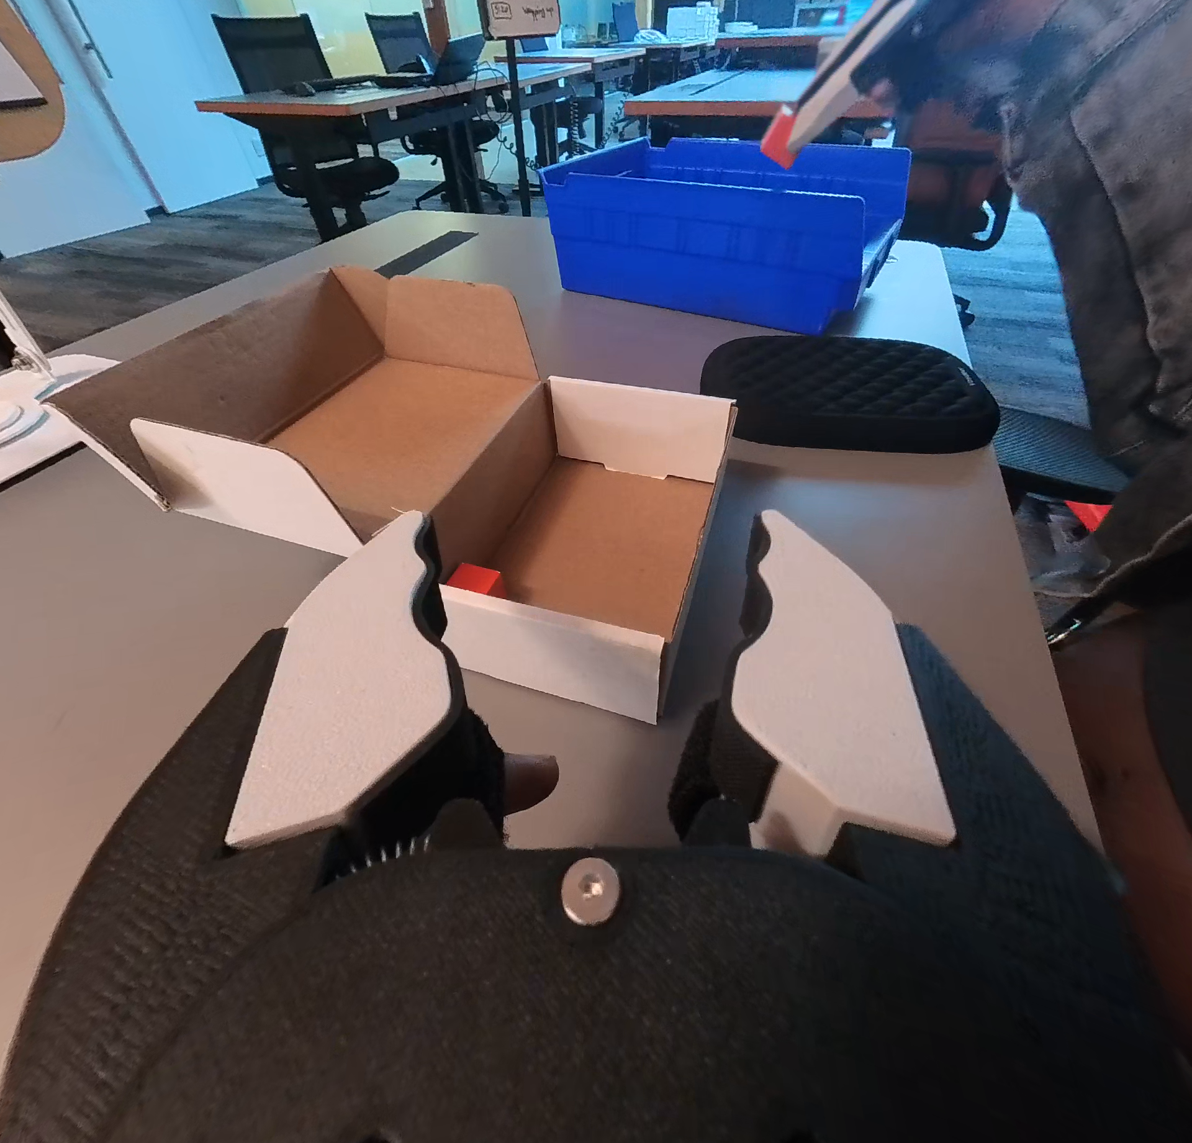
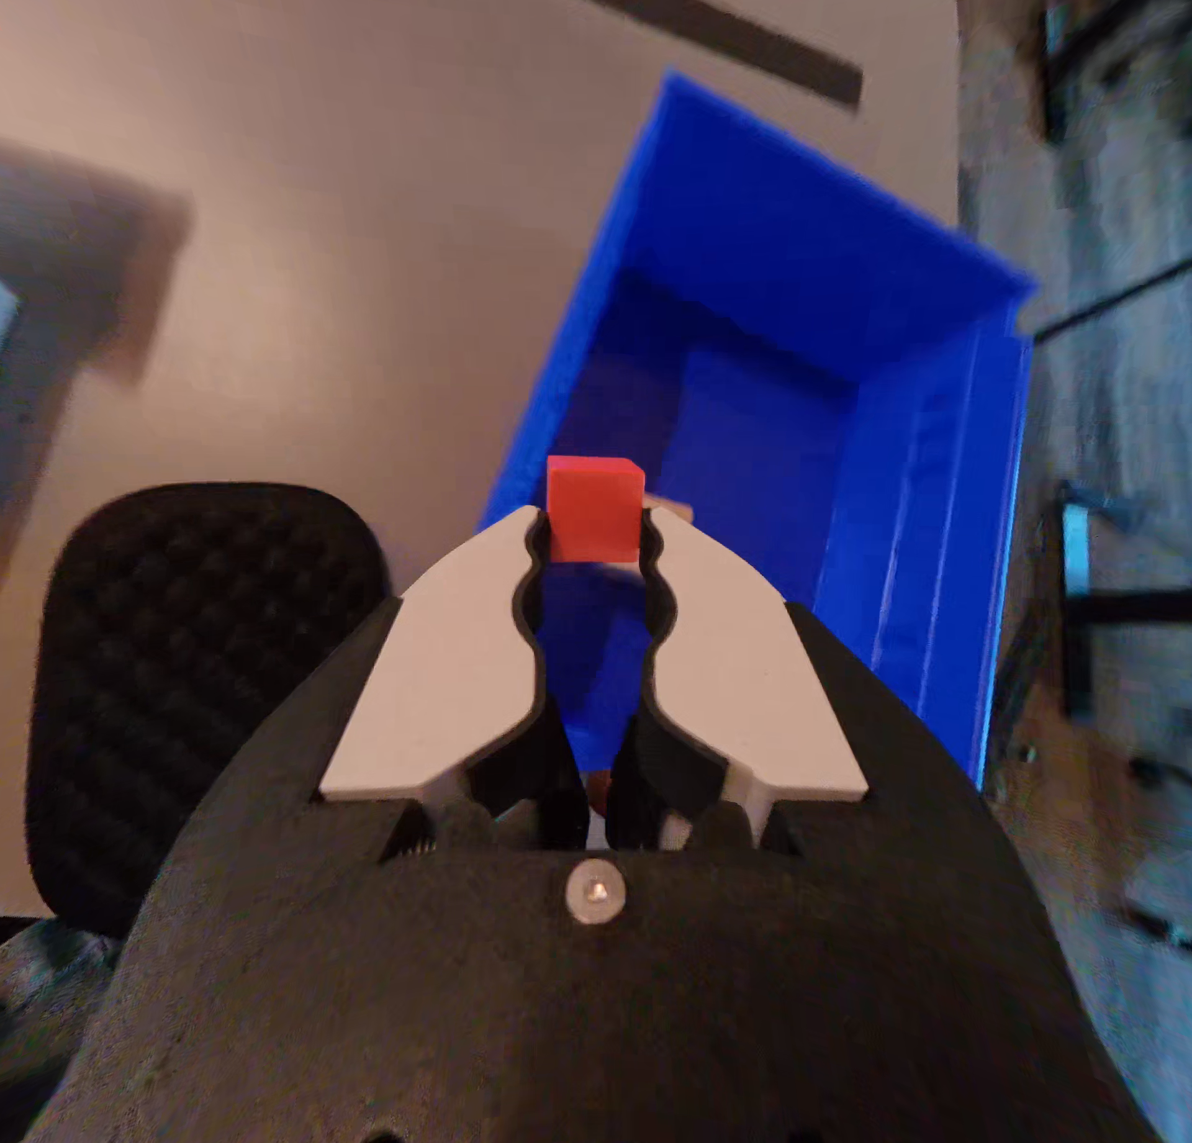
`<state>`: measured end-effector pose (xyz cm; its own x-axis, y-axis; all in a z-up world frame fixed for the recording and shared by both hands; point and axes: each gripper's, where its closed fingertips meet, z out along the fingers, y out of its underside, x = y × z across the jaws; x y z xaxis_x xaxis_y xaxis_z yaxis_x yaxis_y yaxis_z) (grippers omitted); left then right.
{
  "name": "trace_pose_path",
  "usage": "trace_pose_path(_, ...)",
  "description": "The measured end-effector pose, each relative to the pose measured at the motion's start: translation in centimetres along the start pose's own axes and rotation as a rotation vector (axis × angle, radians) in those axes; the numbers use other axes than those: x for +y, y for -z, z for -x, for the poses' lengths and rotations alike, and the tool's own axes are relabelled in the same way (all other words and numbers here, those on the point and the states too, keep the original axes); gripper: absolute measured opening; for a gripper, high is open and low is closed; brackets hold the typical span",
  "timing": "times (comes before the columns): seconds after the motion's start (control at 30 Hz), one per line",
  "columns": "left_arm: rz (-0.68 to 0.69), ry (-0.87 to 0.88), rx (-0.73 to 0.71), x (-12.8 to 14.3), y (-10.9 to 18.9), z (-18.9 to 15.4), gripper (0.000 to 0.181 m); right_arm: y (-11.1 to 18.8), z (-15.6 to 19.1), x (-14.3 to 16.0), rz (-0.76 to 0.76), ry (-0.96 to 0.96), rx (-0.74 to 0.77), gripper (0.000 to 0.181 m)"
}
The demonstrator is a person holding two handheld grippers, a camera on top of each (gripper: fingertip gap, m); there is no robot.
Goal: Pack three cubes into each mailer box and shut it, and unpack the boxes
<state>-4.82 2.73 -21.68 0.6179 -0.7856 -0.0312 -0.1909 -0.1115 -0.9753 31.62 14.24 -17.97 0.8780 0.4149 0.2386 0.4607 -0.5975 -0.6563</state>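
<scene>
Right gripper: pale grey fingers with wavy black rubber pads, pinching a red cube at the tips. The cube is matte, sharp-edged, square-faced. It is held in the air over the near end of the blue bin; this view is motion-blurred. From the left wrist view the same gripper shows top right with the red cube at its tip, above the bin's far rim.

Left gripper: fingers spread wide, nothing between them. It hovers low over the grey table, just in front of the open mailer box.

Mailer box: corrugated cardboard, white outside, brown inside, rectangular tray with the lid folded back flat to the left. A second red cube lies in its near-left corner, partly hidden behind the left finger; the rest of the visible floor is bare cardboard.

Blue bin: glossy moulded plastic, ribbed walls, stepped-down front lip, standing on the table beyond the box.

Black pad: rounded, quilted diamond texture, lying between the box and the bin at the table's right edge.
</scene>
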Motion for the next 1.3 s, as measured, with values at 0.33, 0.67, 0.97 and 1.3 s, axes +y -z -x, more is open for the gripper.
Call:
trace_pose_path(0.33,0.004,0.01,-0.002,0.1,-0.1,0.1,0.09,-4.7,-1.1,8.9,0.352,-0.147,-0.026,0.028)
trace_pose_path(0.67,0.001,0.012,0.0,0.1,0.0,0.1,0.09,-6.7,-1.1,10.3,0.455,-0.144,-0.043,0.032)
trace_pose_path(0.97,0.005,0.018,-0.004,0.1,-0.1,0.2,0.09,-1.5,-3.7,3.2,0.031,-0.207,0.17,0.059)
trace_pose_path(1.3,-0.006,0.021,-0.025,-0.2,0.1,0.5,0.084,7.5,15.8,-8.9,-0.882,0.142,-0.746,0.051)
